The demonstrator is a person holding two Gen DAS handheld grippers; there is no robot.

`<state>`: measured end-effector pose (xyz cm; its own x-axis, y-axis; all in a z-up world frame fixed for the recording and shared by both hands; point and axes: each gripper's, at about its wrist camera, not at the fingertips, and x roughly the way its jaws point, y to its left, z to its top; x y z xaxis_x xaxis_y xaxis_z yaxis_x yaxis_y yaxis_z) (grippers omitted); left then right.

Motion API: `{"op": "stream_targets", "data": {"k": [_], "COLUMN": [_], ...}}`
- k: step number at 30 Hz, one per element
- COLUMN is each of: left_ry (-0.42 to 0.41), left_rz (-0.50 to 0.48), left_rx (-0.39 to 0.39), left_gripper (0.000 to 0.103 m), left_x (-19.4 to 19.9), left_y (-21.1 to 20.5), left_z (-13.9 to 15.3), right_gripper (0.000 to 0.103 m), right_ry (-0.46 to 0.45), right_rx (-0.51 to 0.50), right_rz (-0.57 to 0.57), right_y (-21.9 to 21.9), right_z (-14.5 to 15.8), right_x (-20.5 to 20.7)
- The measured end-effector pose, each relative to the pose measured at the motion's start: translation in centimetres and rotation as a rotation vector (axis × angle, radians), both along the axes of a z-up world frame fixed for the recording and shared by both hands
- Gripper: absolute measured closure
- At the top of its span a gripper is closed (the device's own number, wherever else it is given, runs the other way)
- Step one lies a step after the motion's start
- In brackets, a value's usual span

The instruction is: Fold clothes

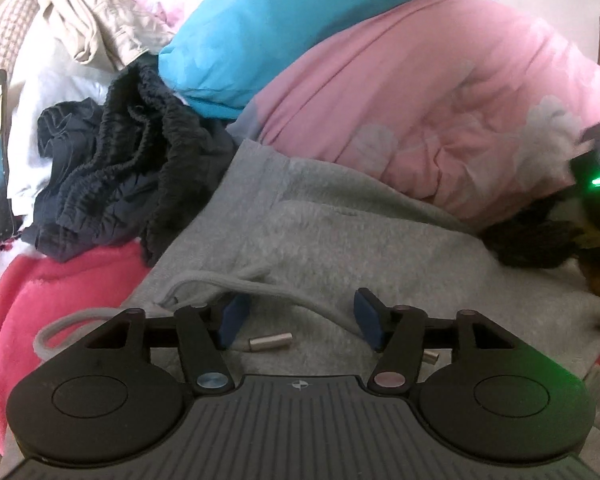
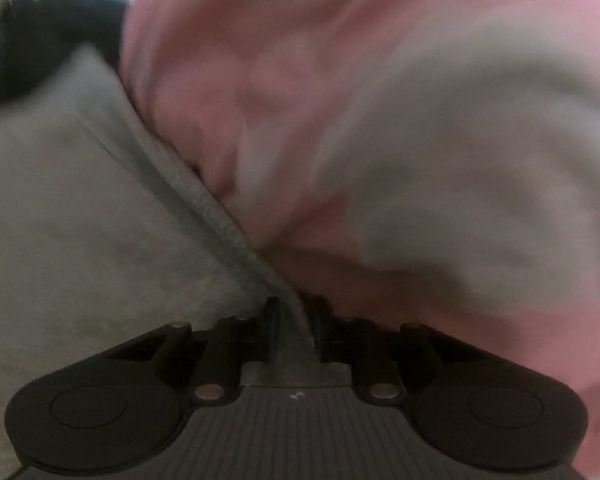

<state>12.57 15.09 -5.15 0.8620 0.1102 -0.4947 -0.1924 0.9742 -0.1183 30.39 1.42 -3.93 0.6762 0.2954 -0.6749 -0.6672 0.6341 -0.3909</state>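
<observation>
A heap of laundry fills both views. The left tool [image 1: 298, 320] hovers low over a gray sweatshirt [image 1: 320, 240], its blue pads [image 1: 233, 322] standing apart with the garment's drawstring [image 1: 204, 284] and a metal cord tip [image 1: 270, 341] lying between them, neither pad pressing on cloth. Behind the sweatshirt rise a pink quilt [image 1: 440, 80], a turquoise printed cloth [image 1: 268, 32], crumpled black shorts [image 1: 140, 168] and a beige garment [image 1: 84, 20]; a bright pink fleece [image 1: 52, 312] lies at the lower left. In the blurred right wrist view, the right tool [image 2: 294, 328] has its fingers drawn close together on a raised fold of the gray sweatshirt [image 2: 80, 220], at the seam where it meets the pink quilt [image 2: 228, 60].
</observation>
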Motion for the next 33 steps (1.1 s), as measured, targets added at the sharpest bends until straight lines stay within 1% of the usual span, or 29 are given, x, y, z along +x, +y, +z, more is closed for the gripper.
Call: {"op": "stream_targets", "data": {"k": [1,2,4,6,9,12,15,18,21,22,24,26,28,30,33], "left_ry": [-0.002,-0.003,-0.006,-0.01,-0.017,-0.023,-0.031,-0.048,-0.059,-0.061,-0.064,-0.067,-0.07,-0.072,-0.075], "left_rz": [-0.004,-0.008,-0.014,-0.017,-0.02,-0.019,-0.011,0.007,0.02,0.024,0.028,0.029,0.029,0.028,0.028], "left_rx": [-0.002,-0.005,-0.019,-0.035,-0.051,-0.059,-0.075,-0.12,-0.156,-0.16,-0.17,-0.179,-0.186,-0.196,-0.198], "left_gripper": [0.04,0.039,0.038,0.038,0.036,0.036,0.036,0.038,0.041,0.042,0.043,0.043,0.043,0.043,0.043], "left_x": [0.0,0.0,0.0,-0.1,-0.1,-0.1,-0.1,-0.4,-0.5,-0.5,-0.5,-0.6,-0.7,-0.7,-0.6], "left_y": [0.0,0.1,0.3,0.5,0.6,0.5,0.6,1.2,1.7,1.8,1.9,2.0,2.1,2.2,2.3], "left_z": [0.0,0.0,0.0,0.0,-0.1,-0.1,-0.1,-0.1,-0.1,-0.1,-0.1,0.0,0.0,0.0,-0.2], "right_gripper": [0.09,0.096,0.097,0.097,0.095,0.094,0.094,0.094,0.094,0.096,0.103,0.103,0.103,0.103,0.101], "right_ry": [-0.043,-0.059,-0.009,0.025,0.002,-0.024,0.079,0.19,0.324,0.382,0.416,0.448,0.472,0.492,0.534], "right_rx": [-0.022,-0.033,-0.004,0.005,-0.009,0.032,0.135,0.224,0.295,0.32,0.352,0.382,0.386,0.389,0.419], "right_rz": [-0.014,-0.032,-0.083,-0.106,-0.098,-0.033,0.082,0.179,0.176,0.148,0.103,0.059,0.038,0.044,0.093], "right_y": [0.5,1.0,1.2,1.2,0.8,0.7,2.8,7.0,11.3,12.3,13.6,14.8,14.6,13.6,12.7], "right_z": [-0.5,-0.7,-0.5,0.3,2.3,5.0,6.9,7.0,4.9,3.8,2.3,1.0,1.6,2.7,4.1], "right_x": [0.5,1.0,2.2,2.1,-0.3,-4.0,-5.8,-4.9,-1.5,0.1,2.0,3.9,3.6,2.5,1.0]}}
